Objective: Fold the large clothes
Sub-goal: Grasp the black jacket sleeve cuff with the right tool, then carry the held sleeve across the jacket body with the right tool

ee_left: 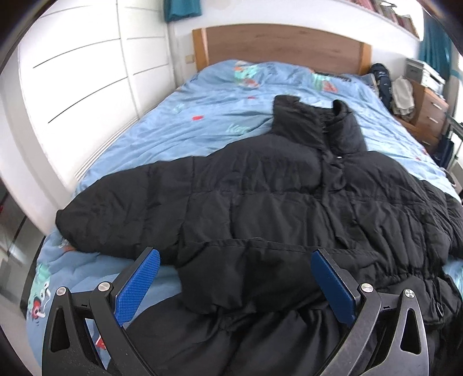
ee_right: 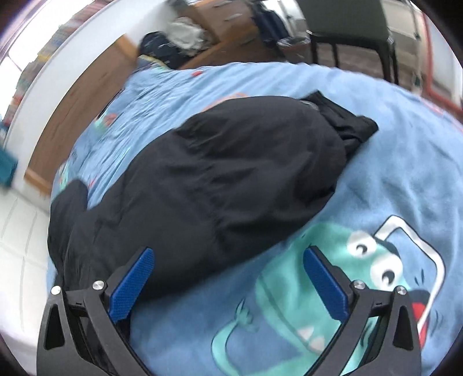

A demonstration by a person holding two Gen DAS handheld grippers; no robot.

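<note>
A black puffer jacket (ee_left: 275, 196) lies spread face up on the bed, collar toward the headboard, one sleeve stretched to the left. My left gripper (ee_left: 234, 257) is open and empty, hovering over the jacket's lower hem. In the right wrist view, the jacket's other sleeve (ee_right: 220, 179) lies across the blue cover, its cuff (ee_right: 353, 127) at the far end. My right gripper (ee_right: 228, 254) is open and empty, just above the near edge of that sleeve and the bed cover.
The bed has a light blue duvet (ee_left: 179, 121) with a cartoon monster print (ee_right: 332, 277) and a wooden headboard (ee_left: 277, 43). A white wardrobe (ee_left: 86, 63) stands left of the bed. A wooden dresser (ee_left: 428, 112) with clothes piled on it stands at the right. A dark chair (ee_right: 347, 26) is beyond the bed.
</note>
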